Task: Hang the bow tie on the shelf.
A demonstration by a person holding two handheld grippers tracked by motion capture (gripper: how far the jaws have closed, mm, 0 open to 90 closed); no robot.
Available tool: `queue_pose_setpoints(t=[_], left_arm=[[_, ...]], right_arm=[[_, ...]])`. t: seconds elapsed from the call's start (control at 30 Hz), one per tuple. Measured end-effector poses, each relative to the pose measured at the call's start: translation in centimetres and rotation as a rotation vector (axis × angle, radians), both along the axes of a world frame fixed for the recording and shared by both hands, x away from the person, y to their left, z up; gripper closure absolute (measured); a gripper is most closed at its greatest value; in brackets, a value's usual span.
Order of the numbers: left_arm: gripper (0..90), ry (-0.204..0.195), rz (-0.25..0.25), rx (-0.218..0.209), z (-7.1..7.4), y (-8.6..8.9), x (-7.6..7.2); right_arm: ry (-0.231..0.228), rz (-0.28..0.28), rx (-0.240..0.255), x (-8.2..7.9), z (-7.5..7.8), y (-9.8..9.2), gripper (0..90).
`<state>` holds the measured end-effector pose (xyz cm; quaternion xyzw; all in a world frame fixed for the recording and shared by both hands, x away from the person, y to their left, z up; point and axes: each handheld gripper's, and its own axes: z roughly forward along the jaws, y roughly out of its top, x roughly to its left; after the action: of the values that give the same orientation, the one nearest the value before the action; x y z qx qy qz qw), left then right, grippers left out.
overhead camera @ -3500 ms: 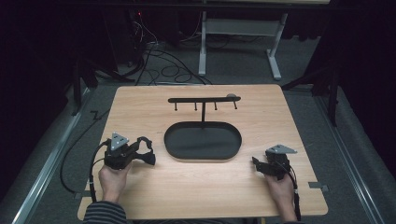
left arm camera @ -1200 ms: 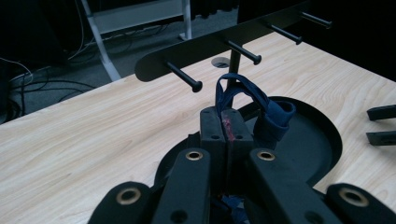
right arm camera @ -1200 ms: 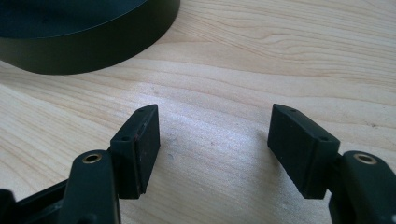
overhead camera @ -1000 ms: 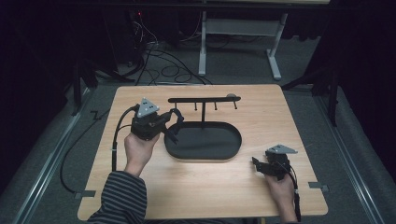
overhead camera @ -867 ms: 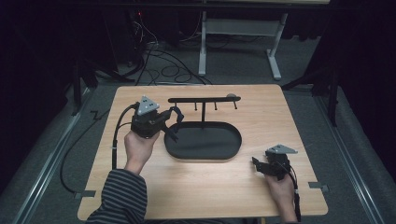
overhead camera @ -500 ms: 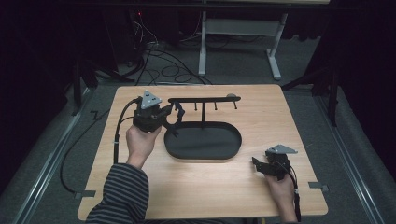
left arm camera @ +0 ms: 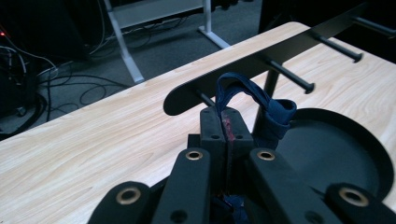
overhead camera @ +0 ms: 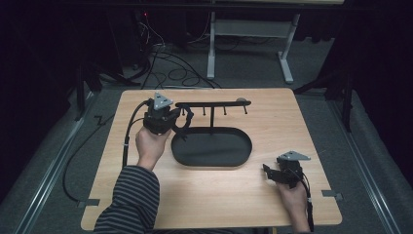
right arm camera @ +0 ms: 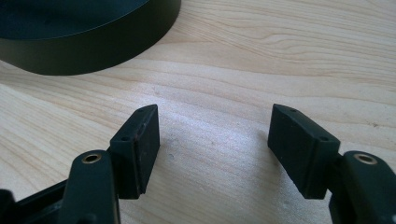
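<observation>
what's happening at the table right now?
The left gripper is clamped on a dark blue fabric strap loop and holds it at the left end of the black metal hook rack, by the first peg; not yet hung, as far as I can tell. The right gripper rests open on the light wooden table, beside the rack's black oval base tray.

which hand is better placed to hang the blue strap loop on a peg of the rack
Left. The left gripper is shut on the blue strap loop, right beside the end peg of the rack. The right gripper rests open at the table's near edge.
</observation>
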<state>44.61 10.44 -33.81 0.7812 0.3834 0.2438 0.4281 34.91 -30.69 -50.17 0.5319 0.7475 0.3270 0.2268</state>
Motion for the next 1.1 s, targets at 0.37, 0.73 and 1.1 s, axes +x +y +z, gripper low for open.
queue_pose_setpoints(t=[0.37, 0.73, 1.1], left_arm=[[88.9, 0.007, 0.017, 0.010, -0.7, -0.3, 0.7], [87.5, 0.024, 0.018, 0.015, -1.3, -0.2, 0.7], [83.8, 0.037, 0.010, 0.009, -1.7, -0.2, 0.7]], right_arm=[[0.000, 0.001, 0.002, 0.0, 0.0, 0.0, 35.7], [0.000, 0.001, 0.001, 0.0, 0.0, 0.0, 35.6], [0.000, 0.002, 0.000, 0.0, 0.0, 0.0, 35.7]])
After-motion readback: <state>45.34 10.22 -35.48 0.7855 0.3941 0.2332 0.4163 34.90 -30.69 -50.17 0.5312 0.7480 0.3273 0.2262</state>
